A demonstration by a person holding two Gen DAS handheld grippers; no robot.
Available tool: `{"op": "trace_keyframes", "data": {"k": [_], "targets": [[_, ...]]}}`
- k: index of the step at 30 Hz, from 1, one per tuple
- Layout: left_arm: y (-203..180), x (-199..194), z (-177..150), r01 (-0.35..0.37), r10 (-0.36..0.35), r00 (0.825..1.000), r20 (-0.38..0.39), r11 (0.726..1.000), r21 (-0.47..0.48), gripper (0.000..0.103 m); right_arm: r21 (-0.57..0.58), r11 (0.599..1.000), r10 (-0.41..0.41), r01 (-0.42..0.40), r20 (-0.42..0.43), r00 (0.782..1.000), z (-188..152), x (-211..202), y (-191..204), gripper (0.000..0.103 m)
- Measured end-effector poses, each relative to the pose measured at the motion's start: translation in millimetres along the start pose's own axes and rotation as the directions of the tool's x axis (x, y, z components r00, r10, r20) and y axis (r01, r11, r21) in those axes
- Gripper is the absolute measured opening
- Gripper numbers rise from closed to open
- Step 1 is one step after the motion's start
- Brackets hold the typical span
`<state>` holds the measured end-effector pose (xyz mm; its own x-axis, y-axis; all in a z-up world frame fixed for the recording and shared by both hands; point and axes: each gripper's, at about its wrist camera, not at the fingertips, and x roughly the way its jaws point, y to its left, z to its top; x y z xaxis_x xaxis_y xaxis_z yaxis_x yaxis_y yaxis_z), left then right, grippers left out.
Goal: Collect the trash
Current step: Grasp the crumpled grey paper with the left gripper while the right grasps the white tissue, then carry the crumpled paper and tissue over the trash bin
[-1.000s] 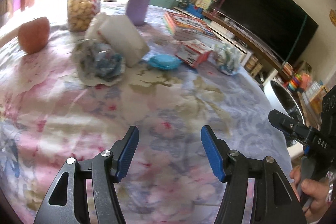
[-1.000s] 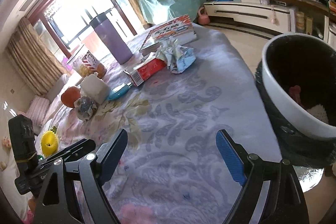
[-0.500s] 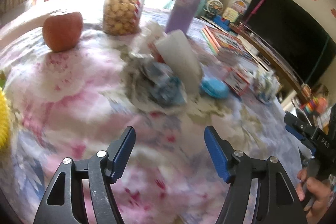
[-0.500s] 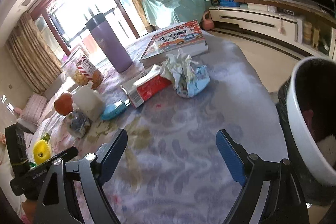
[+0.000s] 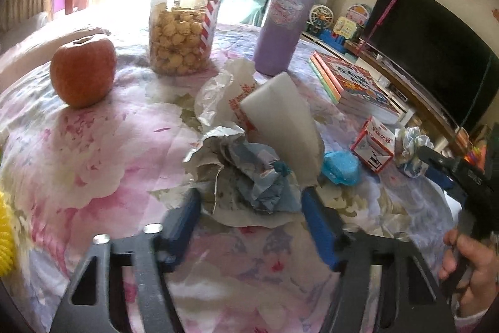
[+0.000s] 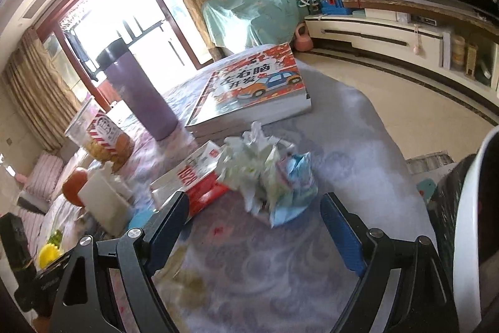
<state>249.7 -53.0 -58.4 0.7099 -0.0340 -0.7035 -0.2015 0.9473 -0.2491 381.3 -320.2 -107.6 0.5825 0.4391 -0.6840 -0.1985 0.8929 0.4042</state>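
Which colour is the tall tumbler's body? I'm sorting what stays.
Purple, with a dark grey lid; the tumbler shows best in the left wrist view.

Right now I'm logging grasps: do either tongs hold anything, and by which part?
Nothing is held. The left tongs are closing around a crumpled wrapper, not yet pinching it. The right tongs stand open before another paper wad.

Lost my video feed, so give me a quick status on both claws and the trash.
Left claw closing around crumpled wrapper, not pinched yet. Right claw open, short of paper wad. Red box beside wad.
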Motion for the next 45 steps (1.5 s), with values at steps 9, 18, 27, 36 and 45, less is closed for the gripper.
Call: {"op": "trace_keyframes", "data": {"k": [9,18,27,36,45], "targets": [[-19,1,-2,0.068,-0.067,0.998,-0.016,0.996,0.054,0.002,-0.014,1.000,-0.020,0.020,-0.009,1.000,-11,-10,-9,0.023],[-67,-11,-21,0.177,-0.172,0.984,-0.044,0.975,0.136,0.002,-0.008,1.000,0.014,-0.014,0.014,1.000,-33,-55,-15,0.019],[-102,-19,-33,0.247,-0.237,0.969,-0.073,0.949,0.196,0.002,0.010,1.000,0.009,-0.010,0.051,0.999,-50,-105,-24,0.019],[-137,-28,-46,0.295,-0.280,0.955,-0.096,0.924,0.244,0.002,0.056,0.998,-0.022,0.017,0.087,0.996,-68,-144,-43,0.019],[-168,-32,-54,0.345,-0.323,0.939,-0.121,0.895,0.284,0.002,0.095,0.994,-0.064,0.052,0.123,0.990,-80,-178,-64,0.019]]}}
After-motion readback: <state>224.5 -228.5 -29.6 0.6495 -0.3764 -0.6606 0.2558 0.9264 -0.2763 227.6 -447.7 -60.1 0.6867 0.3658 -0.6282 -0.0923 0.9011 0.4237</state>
